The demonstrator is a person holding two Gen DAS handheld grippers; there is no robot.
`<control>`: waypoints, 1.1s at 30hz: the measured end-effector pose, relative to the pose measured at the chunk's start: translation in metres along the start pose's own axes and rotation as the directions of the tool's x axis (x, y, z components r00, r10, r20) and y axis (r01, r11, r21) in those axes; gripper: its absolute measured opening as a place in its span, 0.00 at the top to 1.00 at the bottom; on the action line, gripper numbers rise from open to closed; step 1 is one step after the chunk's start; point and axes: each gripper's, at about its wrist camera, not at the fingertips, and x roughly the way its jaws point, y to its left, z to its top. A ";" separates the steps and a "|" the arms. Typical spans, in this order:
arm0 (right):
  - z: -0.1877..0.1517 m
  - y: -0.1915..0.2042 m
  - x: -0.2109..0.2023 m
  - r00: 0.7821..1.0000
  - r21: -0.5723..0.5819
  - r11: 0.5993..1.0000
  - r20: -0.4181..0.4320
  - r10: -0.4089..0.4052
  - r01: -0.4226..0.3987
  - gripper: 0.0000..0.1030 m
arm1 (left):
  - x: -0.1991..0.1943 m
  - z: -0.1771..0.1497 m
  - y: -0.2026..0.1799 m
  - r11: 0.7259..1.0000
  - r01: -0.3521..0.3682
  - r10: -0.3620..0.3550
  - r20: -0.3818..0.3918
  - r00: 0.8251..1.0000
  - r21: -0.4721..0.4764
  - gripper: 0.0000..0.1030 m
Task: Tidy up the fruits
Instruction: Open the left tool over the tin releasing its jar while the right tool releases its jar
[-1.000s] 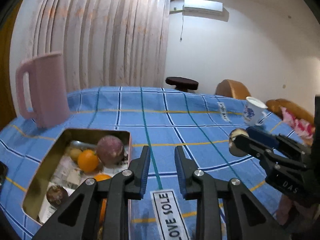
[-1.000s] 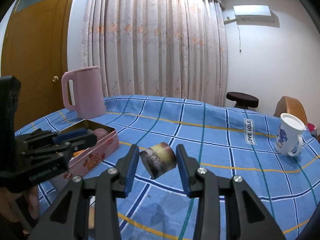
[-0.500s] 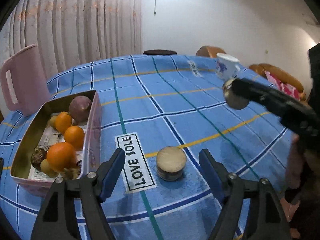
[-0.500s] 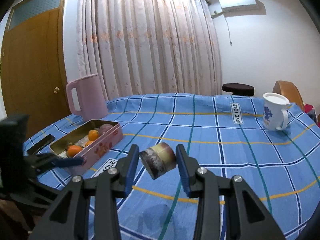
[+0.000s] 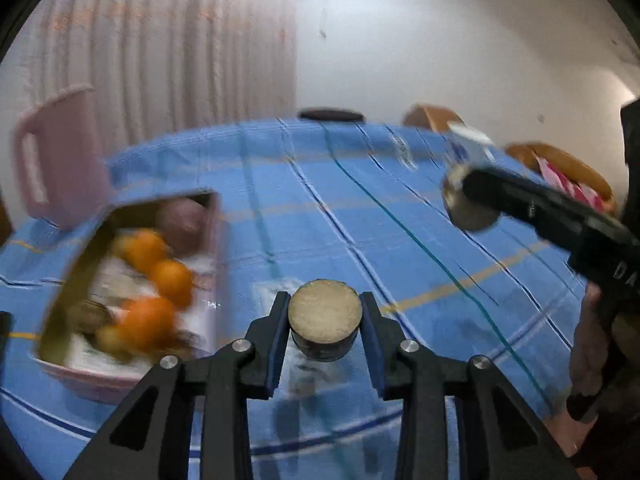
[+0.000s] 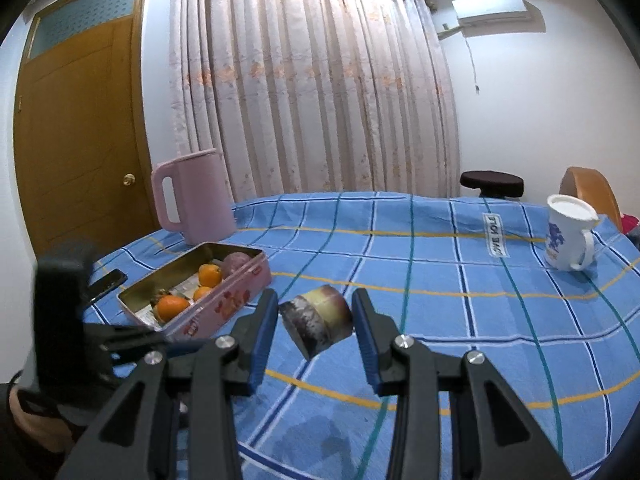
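A pink tin box point(image 5: 218, 264) point(image 6: 224, 304) on the blue checked tablecloth holds several oranges point(image 5: 148, 322) point(image 6: 172, 307) and a purplish fruit point(image 5: 182, 220). My left gripper point(image 5: 325, 326) is shut on a short cylindrical fruit piece point(image 5: 325, 314) with a pale cut top and dark skin, just right of the box. My right gripper point(image 6: 316, 322) is shut on a similar piece point(image 6: 318, 320), tilted on its side and held above the table. That piece also shows in the left wrist view point(image 5: 466, 210).
A pink jug point(image 6: 194, 196) point(image 5: 56, 168) stands behind the box. A white mug with blue print point(image 6: 568, 236) stands at the far right. A dark phone point(image 6: 106, 282) lies left of the box. A stool point(image 6: 491, 182) and a chair are beyond the table.
My left gripper, open half a second ago around the fruit piece on the cloth, has closed on it. The right gripper keeps holding its piece and has barely moved.
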 end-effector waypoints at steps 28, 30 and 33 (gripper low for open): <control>0.010 0.118 0.154 0.946 -0.116 0.961 -0.241 0.217 -0.250 0.60 | 0.000 0.002 0.154 0.939 -0.291 0.290 -0.031 0.957 -0.182 0.65; 0.009 0.118 0.155 0.942 -0.115 0.960 -0.251 0.222 -0.257 0.59 | 0.000 0.003 0.152 0.939 -0.297 0.296 -0.035 0.955 -0.174 0.64; 0.009 0.120 0.154 0.939 -0.119 0.956 -0.253 0.233 -0.269 0.59 | -0.002 0.004 0.151 0.939 -0.293 0.291 -0.037 0.956 -0.180 0.52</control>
